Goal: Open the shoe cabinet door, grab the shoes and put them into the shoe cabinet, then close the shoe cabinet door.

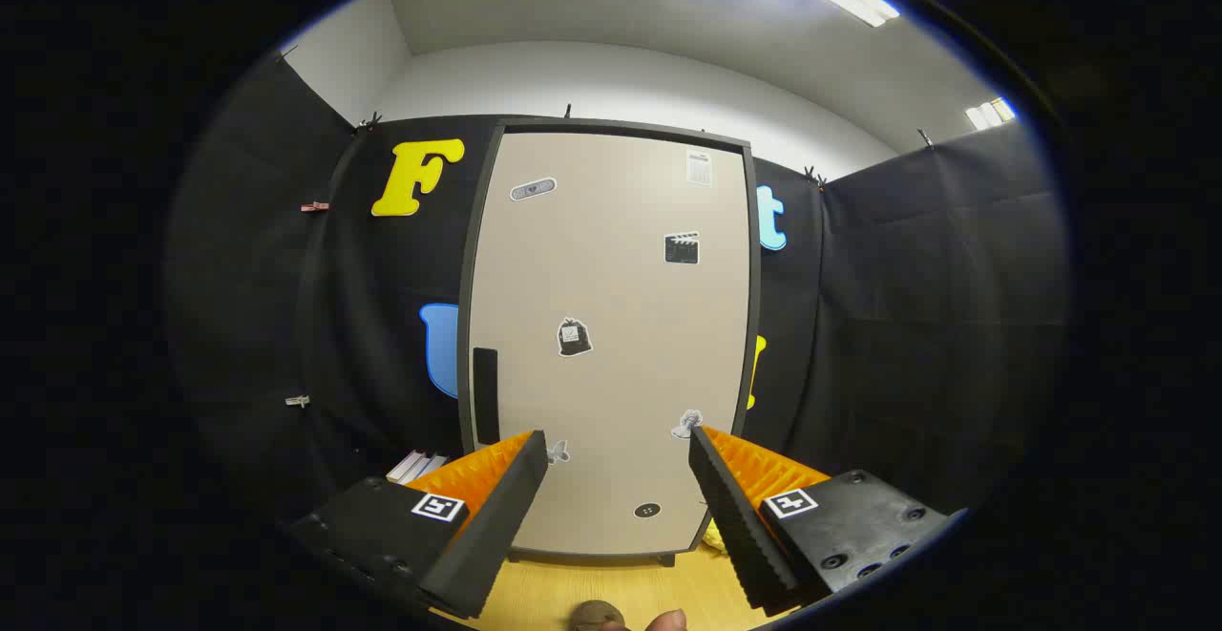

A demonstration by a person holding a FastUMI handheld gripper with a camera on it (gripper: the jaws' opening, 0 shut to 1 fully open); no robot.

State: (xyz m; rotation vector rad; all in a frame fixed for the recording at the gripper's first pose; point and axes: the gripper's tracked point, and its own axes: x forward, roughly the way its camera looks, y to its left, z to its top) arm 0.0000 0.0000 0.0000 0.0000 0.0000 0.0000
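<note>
Ahead of the gripper point(619, 478), the shoe cabinet point(611, 335) is standing against the far wall with its door point(621, 306) closed. Jaws are gaping wide, empty, facing the door, likely lining up for the dark handle point(485, 396) at its left edge.

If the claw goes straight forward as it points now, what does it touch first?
Most likely the closed cabinet door, which stands straight beyond the open claw. Nothing lies between its fingers; how far away the door is stays unclear.
</note>
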